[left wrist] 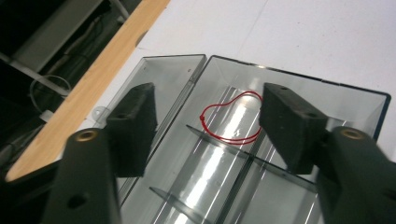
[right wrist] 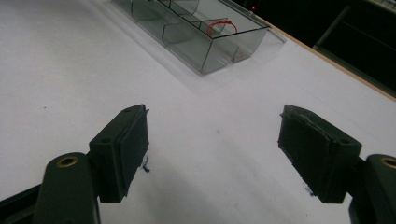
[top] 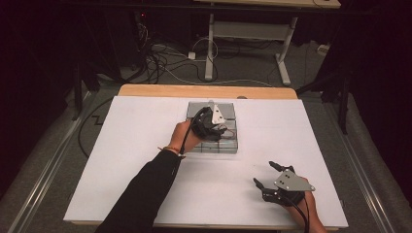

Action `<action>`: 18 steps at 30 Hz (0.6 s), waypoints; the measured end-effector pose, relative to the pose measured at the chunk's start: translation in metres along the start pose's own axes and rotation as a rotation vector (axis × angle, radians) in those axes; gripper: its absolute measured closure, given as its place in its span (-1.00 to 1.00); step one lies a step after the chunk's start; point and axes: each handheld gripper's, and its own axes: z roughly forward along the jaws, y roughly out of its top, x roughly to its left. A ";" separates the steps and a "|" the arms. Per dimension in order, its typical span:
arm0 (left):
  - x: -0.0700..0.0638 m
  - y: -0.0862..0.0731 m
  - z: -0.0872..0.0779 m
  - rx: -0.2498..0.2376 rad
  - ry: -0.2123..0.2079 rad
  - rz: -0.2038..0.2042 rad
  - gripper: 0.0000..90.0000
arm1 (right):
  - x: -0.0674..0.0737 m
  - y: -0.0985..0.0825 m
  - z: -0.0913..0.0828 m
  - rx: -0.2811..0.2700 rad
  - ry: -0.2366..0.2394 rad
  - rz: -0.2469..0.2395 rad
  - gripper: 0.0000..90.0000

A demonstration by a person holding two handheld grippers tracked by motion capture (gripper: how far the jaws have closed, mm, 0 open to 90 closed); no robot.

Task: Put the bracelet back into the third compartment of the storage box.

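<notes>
**No readable text**

No lettering, label, brand, number or sign legible anywhere. Checked on the clear divided box (left wrist: 299, 88) and its open lid (left wrist: 163, 79): plain smoky plastic, unmarked. Checked on the white tabletop (right wrist: 60, 60): blank, apart from small dark smudges near the fingers (right wrist: 126, 144) of the right gripper (right wrist: 224, 154), shapeless and not characters. Checked on the grey three-cornered plate (top: 291, 180) in the high view: holes only, no print to make out. Background desk and cables too dim and small for any writing to be read.
</notes>
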 end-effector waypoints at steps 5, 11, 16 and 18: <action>-0.004 -0.004 -0.010 -0.037 0.008 0.000 -0.35 | 0.000 0.000 0.000 0.002 -0.003 0.002 -0.44; -0.010 -0.008 -0.024 -0.082 0.018 0.003 -0.36 | 0.000 0.000 0.000 -0.001 -0.009 0.006 -0.45; -0.015 -0.014 -0.036 -0.127 0.031 0.005 -0.36 | 0.000 0.000 0.000 0.000 -0.013 0.005 -0.45; -0.016 -0.017 -0.039 -0.134 0.029 0.001 -0.36 | 0.000 0.000 0.000 0.001 -0.010 0.004 -0.45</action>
